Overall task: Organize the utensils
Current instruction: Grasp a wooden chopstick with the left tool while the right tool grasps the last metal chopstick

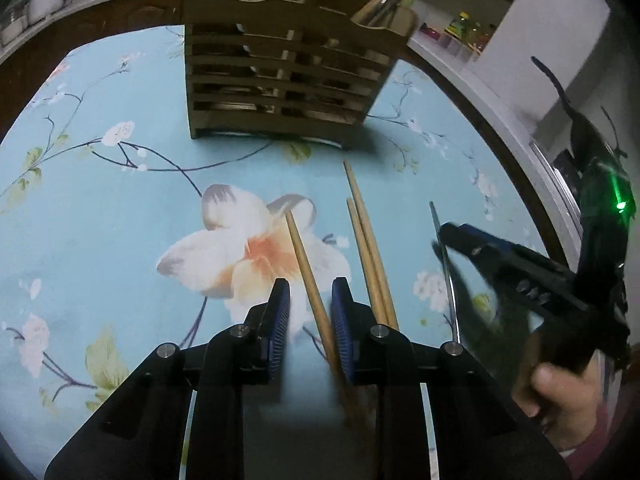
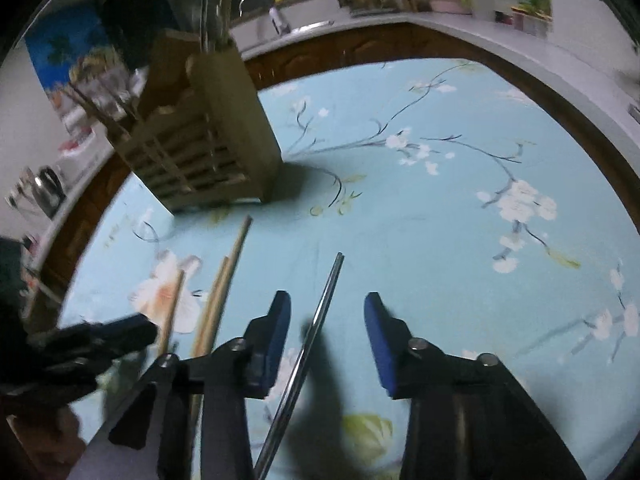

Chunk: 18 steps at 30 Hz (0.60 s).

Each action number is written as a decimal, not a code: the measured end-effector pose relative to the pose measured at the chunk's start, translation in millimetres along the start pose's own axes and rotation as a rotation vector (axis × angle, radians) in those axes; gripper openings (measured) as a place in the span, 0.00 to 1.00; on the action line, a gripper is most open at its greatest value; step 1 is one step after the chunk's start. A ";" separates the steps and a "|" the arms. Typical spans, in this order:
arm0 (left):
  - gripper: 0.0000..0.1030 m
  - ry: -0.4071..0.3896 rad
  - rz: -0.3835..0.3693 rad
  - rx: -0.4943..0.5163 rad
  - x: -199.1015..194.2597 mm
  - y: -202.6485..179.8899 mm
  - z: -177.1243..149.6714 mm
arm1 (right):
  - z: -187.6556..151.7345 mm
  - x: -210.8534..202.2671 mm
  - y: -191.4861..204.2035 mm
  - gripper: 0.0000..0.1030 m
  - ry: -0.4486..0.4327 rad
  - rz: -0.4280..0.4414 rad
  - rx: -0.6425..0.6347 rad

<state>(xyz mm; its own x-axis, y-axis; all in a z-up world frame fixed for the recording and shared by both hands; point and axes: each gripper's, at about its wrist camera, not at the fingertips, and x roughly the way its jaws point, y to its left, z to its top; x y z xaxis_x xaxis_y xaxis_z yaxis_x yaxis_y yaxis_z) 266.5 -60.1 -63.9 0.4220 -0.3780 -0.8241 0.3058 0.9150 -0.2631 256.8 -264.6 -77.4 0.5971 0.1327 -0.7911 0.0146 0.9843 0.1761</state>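
Left gripper [image 1: 310, 308] narrow around a single chopstick [image 1: 308, 276], pads not quite on it. Right gripper [image 2: 326, 320] stands wide astride a metal utensil handle [image 2: 316, 328]. Two more chopsticks [image 1: 366, 240] lie beside. Beyond, the slatted wooden holder [image 1: 288, 76] on the floral tablecloth [image 1: 100, 200] already keeps several utensils upright.

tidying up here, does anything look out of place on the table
Yes: three loose wooden chopsticks and a thin metal utensil handle lie on the floral blue tablecloth instead of standing in the slatted wooden utensil holder, which already holds other utensils.
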 end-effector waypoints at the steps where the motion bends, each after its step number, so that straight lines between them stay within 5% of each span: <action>1: 0.20 0.004 0.008 0.000 1.9 -0.8 2.7 | 1.0 5.8 2.1 0.36 0.012 -0.019 -0.014; 7: 0.20 0.010 0.033 -0.005 19.2 -12.2 10.1 | 4.7 13.4 12.8 0.35 0.004 -0.085 -0.088; 10: 0.09 -0.011 0.079 0.018 23.1 -16.9 11.7 | 2.8 15.2 20.1 0.26 -0.003 -0.138 -0.147; 13: 0.07 -0.018 0.078 0.025 23.8 -16.4 11.8 | 3.4 14.0 18.4 0.10 -0.005 -0.126 -0.146; 18: 0.05 -0.006 0.024 0.005 17.5 -9.2 10.8 | 5.1 7.1 9.3 0.04 0.012 -0.042 -0.062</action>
<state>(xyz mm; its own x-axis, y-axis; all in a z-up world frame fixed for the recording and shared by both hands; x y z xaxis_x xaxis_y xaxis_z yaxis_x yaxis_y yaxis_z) 280.3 -76.6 -70.5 0.4346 -0.3571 -0.8268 0.3002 0.9230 -0.2408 265.3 -255.2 -78.4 0.5877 0.0926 -0.8038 -0.0108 0.9942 0.1067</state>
